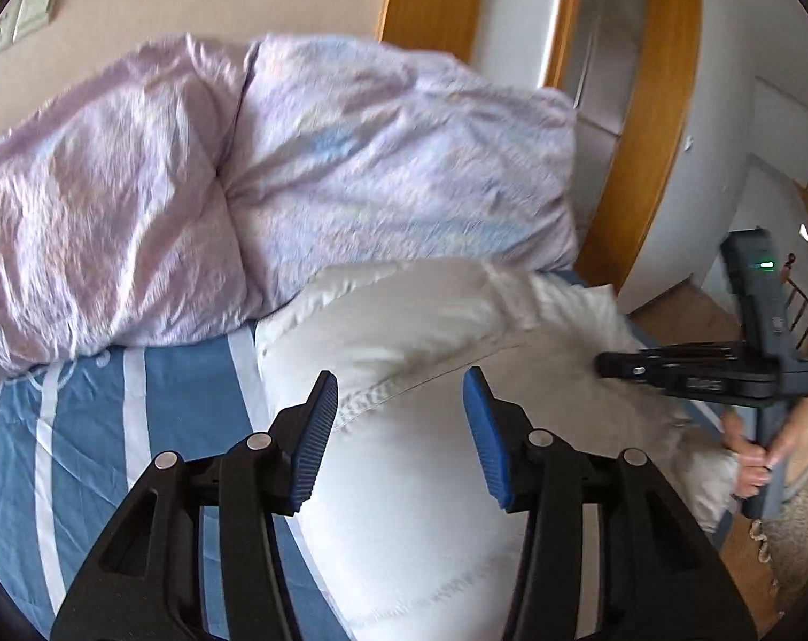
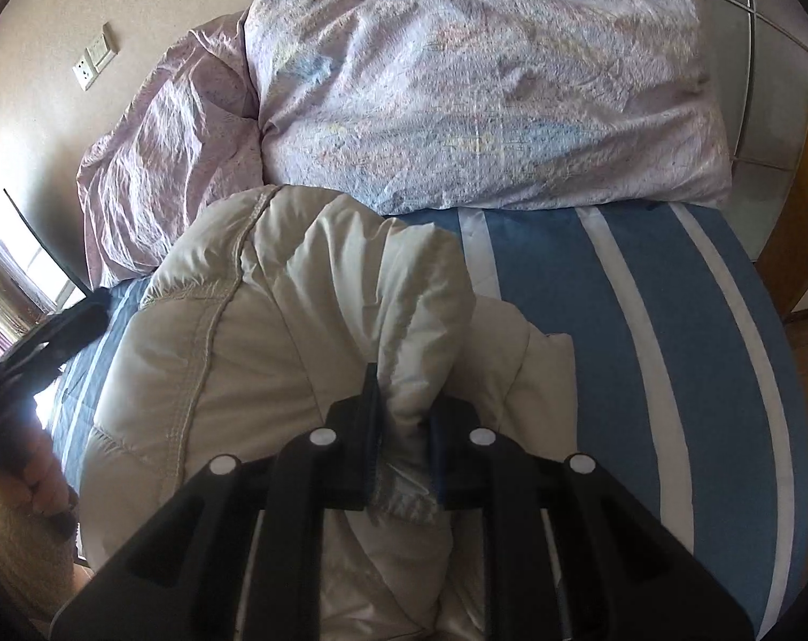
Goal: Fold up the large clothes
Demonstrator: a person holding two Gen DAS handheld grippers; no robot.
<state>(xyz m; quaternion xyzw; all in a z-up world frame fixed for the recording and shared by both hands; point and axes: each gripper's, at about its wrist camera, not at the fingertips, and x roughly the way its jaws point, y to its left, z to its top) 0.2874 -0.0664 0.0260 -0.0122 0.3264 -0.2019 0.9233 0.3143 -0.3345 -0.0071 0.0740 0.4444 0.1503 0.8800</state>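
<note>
Meanwhile, right tongs [image 2: 401, 443] pinch a bunched fold of the white coat [image 2: 276, 331] on the bed [image 2: 644, 320], left tongs [image 1: 398, 427] spread at six o'clock; slick padding could slip free.

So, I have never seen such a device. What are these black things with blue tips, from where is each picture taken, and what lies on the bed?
There is no robot here. A person holds one hand-held tool in each hand, and each tool has two fingers and a wide-angle camera that looks forward along them.

The left picture comes from the left tool. Its blue-padded fingers stand open above a white puffy jacket and hold nothing. The right tool and the person's right hand show at its right edge.

The other picture comes from the right tool, shut on a fold of that jacket.

The jacket lies on a blue and white striped sheet. Behind it sits a bunched lilac duvet.
</note>
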